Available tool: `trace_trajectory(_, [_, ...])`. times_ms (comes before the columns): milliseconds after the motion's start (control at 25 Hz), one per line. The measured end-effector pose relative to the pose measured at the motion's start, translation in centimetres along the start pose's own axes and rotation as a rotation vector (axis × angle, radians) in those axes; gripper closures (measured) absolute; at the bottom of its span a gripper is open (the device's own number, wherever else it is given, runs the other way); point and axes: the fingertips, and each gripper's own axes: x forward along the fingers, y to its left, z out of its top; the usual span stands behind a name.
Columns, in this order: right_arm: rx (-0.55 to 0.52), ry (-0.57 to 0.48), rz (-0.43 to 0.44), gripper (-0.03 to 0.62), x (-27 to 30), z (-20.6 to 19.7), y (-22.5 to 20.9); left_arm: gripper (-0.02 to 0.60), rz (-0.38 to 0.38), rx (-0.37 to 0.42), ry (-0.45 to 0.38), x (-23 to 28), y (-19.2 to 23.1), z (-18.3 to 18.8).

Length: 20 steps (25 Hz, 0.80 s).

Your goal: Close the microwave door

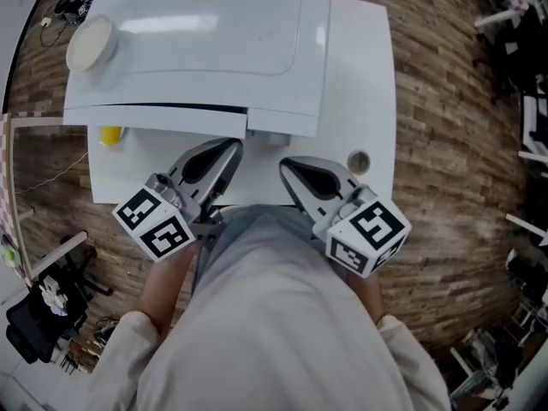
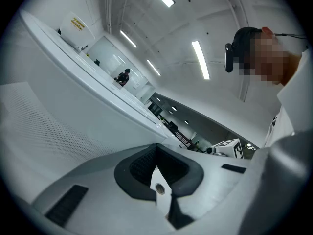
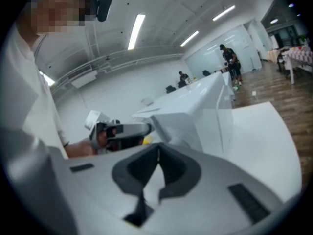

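Observation:
A white microwave (image 1: 205,41) stands on a white table (image 1: 364,75). Its door (image 1: 154,120) faces me, and a thin dark gap runs along the door's top edge. My left gripper (image 1: 231,146) is shut and empty, its tips just short of the door's right end. My right gripper (image 1: 288,163) is also shut and empty, below the control panel side. Both are held close to my body. In the left gripper view the jaws (image 2: 156,150) meet, with the door's perforated face (image 2: 44,131) close on the left. The right gripper view shows the microwave (image 3: 195,111) beyond the shut jaws (image 3: 158,153).
A round cream disc (image 1: 90,44) lies on the microwave's top at the left. A yellow object (image 1: 110,134) sits on the table left of the door. A small round cup (image 1: 359,161) stands at the table's right front. Wooden floor surrounds the table.

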Motion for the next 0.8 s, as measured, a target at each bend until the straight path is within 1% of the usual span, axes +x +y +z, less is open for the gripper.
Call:
trace_trajectory(240, [0.006,-0.004,-0.008,0.571,-0.2,0.2,-0.4,0.569,-0.011,-0.001,0.006,0.1,0.0,0.2])
trace_trajectory(440, [0.005,-0.002,0.005,0.571,0.1,0.2,-0.2,0.569,-0.013,-0.010,0.004,0.1,0.0,0.1])
trace_trajectory(640, [0.003,0.003,0.013,0.571,0.4,0.1,-0.1,0.569,-0.009,-0.029,-0.018,0.5,0.3,0.4])
trace_trajectory(720, [0.001,0.005,0.014,0.571,0.3,0.0,0.0,0.569,-0.005,-0.025,-0.024,1.0,0.4,0.5])
trace_trajectory(800, [0.001,0.003,0.016,0.571,0.3,0.0,0.3,0.569,-0.022,-0.012,-0.010,1.3,0.1,0.4])
